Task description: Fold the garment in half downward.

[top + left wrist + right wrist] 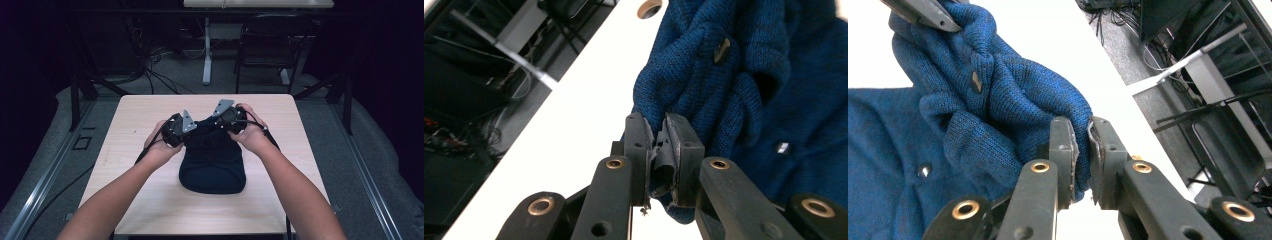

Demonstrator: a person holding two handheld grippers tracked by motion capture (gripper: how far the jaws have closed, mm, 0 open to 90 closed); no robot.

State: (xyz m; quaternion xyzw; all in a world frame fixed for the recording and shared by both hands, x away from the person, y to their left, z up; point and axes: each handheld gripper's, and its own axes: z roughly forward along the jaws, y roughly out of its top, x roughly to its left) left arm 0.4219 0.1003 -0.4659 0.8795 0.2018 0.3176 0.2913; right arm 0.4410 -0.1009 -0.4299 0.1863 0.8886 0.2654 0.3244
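Note:
A dark blue knitted cardigan (212,165) with buttons lies on the wooden table (140,125), its far end lifted by both grippers. My left gripper (176,131) is shut on a fold of the cardigan (734,85) at its left top edge; the knit is pinched between the pads (636,145). My right gripper (230,119) is shut on the cardigan (998,100) at its right top edge, fabric squeezed between its fingers (1063,150). A button (976,81) sits on the bunched fabric between the two grips. The left gripper's tip appears at the top left of the right gripper view.
Beyond the table's far edge stand a black chair (270,45) and a white desk leg (207,55) on the grey floor, with cables (150,65) nearby. Bare table surface lies left, right and in front of the cardigan.

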